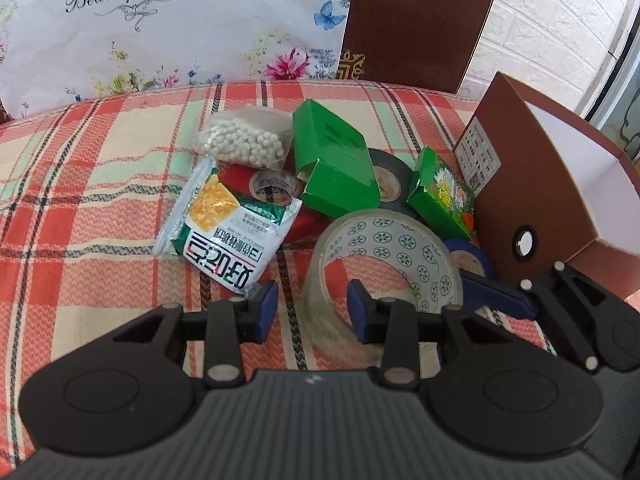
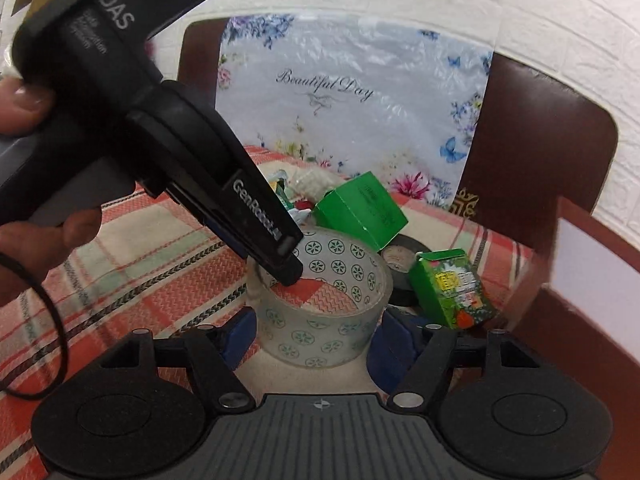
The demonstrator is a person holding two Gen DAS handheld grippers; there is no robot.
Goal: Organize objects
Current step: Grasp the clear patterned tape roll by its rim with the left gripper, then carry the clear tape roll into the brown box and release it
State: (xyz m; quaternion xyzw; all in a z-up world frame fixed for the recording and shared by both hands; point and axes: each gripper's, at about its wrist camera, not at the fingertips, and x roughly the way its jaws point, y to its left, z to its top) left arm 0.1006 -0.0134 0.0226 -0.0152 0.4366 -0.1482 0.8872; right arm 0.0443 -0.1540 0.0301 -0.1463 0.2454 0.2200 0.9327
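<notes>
A clear patterned tape roll (image 1: 384, 264) (image 2: 320, 300) stands on the plaid cloth. My left gripper (image 1: 312, 312) is open and straddles the roll's near wall, one finger inside the core and one outside. My right gripper (image 2: 316, 340) is open with its blue pads on either side of the same roll. The left gripper's body (image 2: 168, 140) crosses the right wrist view. Behind lie a snack packet (image 1: 228, 228), a bag of white beads (image 1: 248, 140), a green box (image 1: 336, 164), black tape (image 1: 390, 182), red tape (image 1: 272, 188) and a small flowered green box (image 1: 442, 196).
A brown open box (image 1: 552, 184) with a white inside stands at the right. A blue tape roll (image 1: 470, 260) lies beside it. A flowered plastic bag (image 1: 160, 24) and brown chair backs (image 1: 416, 20) stand behind the plaid table (image 1: 80, 200).
</notes>
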